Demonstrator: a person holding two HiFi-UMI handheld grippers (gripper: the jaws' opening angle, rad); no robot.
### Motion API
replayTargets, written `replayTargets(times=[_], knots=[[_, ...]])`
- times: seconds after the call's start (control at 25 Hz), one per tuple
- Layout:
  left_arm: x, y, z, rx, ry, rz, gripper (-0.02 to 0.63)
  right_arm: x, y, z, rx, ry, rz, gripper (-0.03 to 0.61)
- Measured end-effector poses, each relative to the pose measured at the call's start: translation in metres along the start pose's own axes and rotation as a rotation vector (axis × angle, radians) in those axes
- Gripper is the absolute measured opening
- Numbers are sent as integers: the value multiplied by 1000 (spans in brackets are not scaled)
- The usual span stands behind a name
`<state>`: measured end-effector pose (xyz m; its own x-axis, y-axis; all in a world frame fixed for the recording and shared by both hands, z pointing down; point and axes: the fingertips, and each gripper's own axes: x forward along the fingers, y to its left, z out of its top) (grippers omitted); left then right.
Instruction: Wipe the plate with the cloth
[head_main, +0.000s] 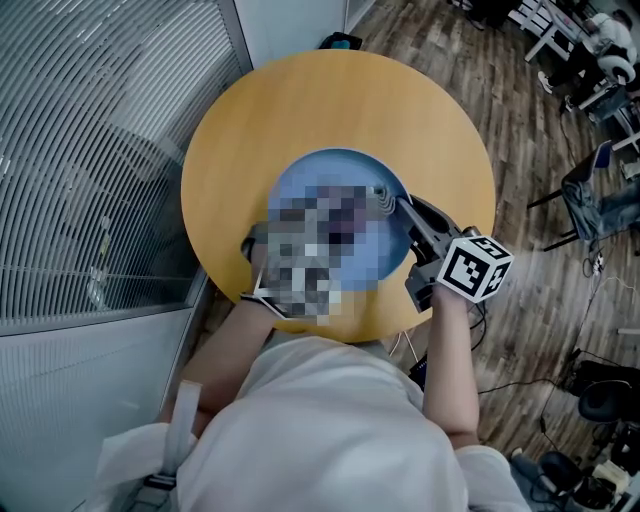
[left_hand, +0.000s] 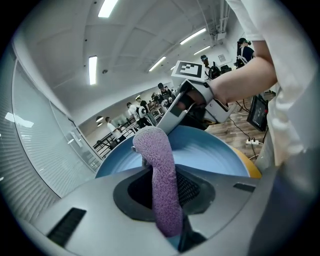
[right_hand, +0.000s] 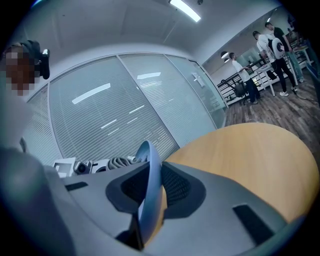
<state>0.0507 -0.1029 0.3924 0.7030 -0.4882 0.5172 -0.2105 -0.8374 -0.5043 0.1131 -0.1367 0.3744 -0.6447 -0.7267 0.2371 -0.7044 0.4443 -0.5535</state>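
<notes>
A light blue plate (head_main: 335, 168) lies in the middle of a round wooden table (head_main: 330, 95); a mosaic patch covers much of it in the head view. My right gripper (head_main: 386, 197) reaches in from the right and is shut on the plate's rim (right_hand: 150, 165), which stands edge-on between its jaws. My left gripper (left_hand: 162, 189) is shut on a purple fluffy cloth (left_hand: 159, 160), whose rounded end sticks out past the jaws over the near part of the plate (left_hand: 212, 150). Across the plate, the right gripper (left_hand: 174, 116) holds the far rim.
A glass wall with blinds (head_main: 90, 170) runs close along the table's left side. On the wood floor to the right are chairs (head_main: 600, 200) and cables (head_main: 520, 385). Several people stand far off in the room (left_hand: 135, 110).
</notes>
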Motion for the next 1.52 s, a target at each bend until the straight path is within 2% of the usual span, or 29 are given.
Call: replayTargets(times=[0.64, 0.96, 1.52], knots=[[-5, -20, -4, 123, 33, -38, 77, -2, 3, 4, -10, -13, -9, 69], [-9, -18, -18, 145, 65, -25, 77, -3, 1, 4, -6, -14, -14, 69], [-16, -4, -40, 111, 94, 7, 77, -9, -1, 7, 10, -40, -30, 71]])
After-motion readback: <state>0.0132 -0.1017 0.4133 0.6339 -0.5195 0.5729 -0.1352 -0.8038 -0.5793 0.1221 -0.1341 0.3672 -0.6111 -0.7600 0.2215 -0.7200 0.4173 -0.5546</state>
